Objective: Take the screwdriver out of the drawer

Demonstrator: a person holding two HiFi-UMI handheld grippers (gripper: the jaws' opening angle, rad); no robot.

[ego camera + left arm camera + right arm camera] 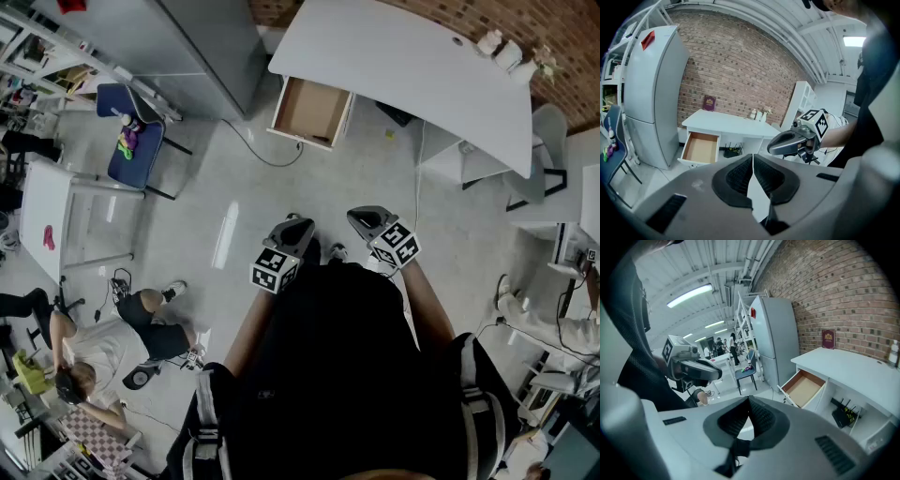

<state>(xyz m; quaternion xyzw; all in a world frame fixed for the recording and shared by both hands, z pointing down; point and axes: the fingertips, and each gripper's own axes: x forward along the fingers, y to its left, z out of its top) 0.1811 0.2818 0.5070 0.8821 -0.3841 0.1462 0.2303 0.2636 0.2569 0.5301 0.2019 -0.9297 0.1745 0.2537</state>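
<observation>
An open drawer (309, 111) with a brown bottom sticks out of the white desk (403, 66), a few steps ahead of me. No screwdriver is clear in the drawer (700, 147) from here; a small dark mark lies at its front edge in the head view. My left gripper (292, 228) and right gripper (366, 220) are held side by side at waist height over the floor, far from the drawer (804, 387). The left gripper (753, 157) has its pads pressed together and holds nothing. So does the right gripper (749, 399).
A grey fridge (651, 93) stands left of the desk. A blue chair (131, 141) stands at the left, with a cable (267, 155) on the floor near the drawer. A person (103, 342) sits on the floor at lower left. Bottles (502, 52) stand on the desk.
</observation>
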